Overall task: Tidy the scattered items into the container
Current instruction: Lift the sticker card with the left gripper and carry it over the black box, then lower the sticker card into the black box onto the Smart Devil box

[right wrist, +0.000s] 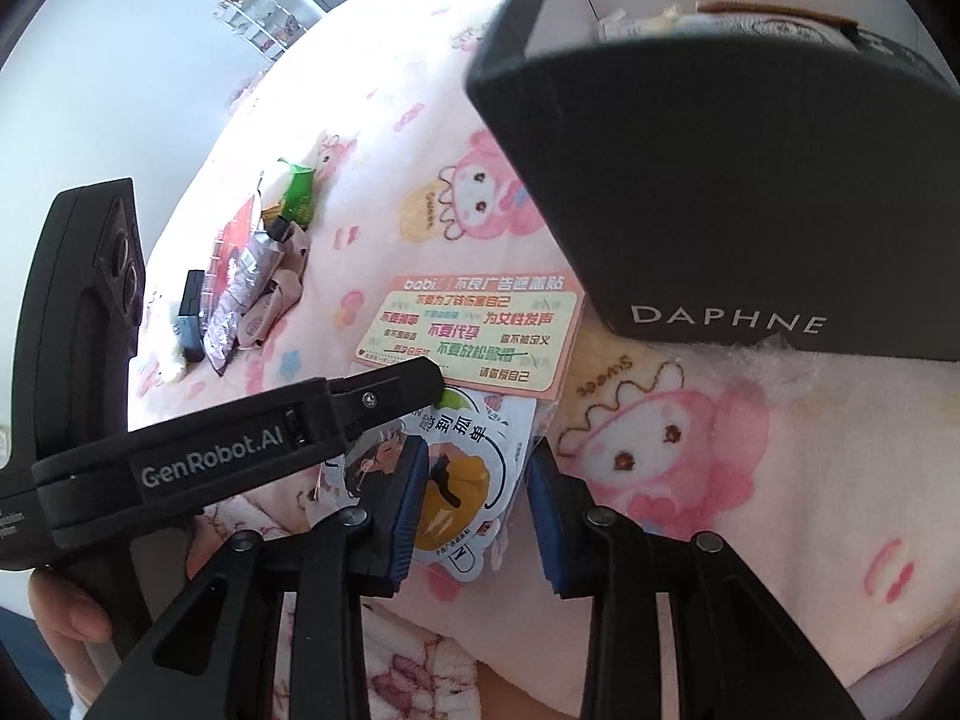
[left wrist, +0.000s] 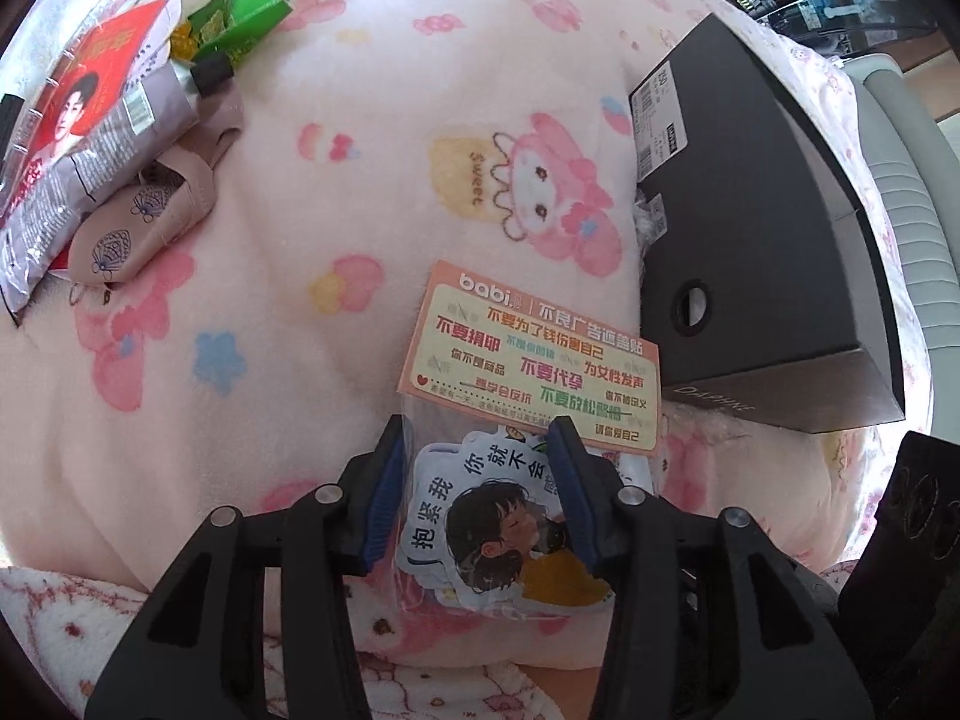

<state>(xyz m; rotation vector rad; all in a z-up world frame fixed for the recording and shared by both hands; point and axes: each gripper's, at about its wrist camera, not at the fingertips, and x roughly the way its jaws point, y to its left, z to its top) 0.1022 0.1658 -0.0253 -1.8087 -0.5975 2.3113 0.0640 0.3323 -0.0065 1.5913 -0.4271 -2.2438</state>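
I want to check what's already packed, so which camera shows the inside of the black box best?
The right wrist view. It looks over the black box rim, showing its pale inner wall and some items inside, too blurred to identify. The left wrist view shows the box only from outside: its dark side, a white label and a round finger hole.

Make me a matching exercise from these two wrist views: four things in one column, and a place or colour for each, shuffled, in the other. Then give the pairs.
Things:
1. sticker packet
2. black box
3. green wrapper
4. silver tube

Descriptions:
A. lettered DAPHNE on one side
B. in the pile, lying across a red booklet
C. far end of the pile, bright-coloured
D. between the left gripper's blue pads, lying on the pink blanket

Pairs: 1-D, 2-A, 3-C, 4-B
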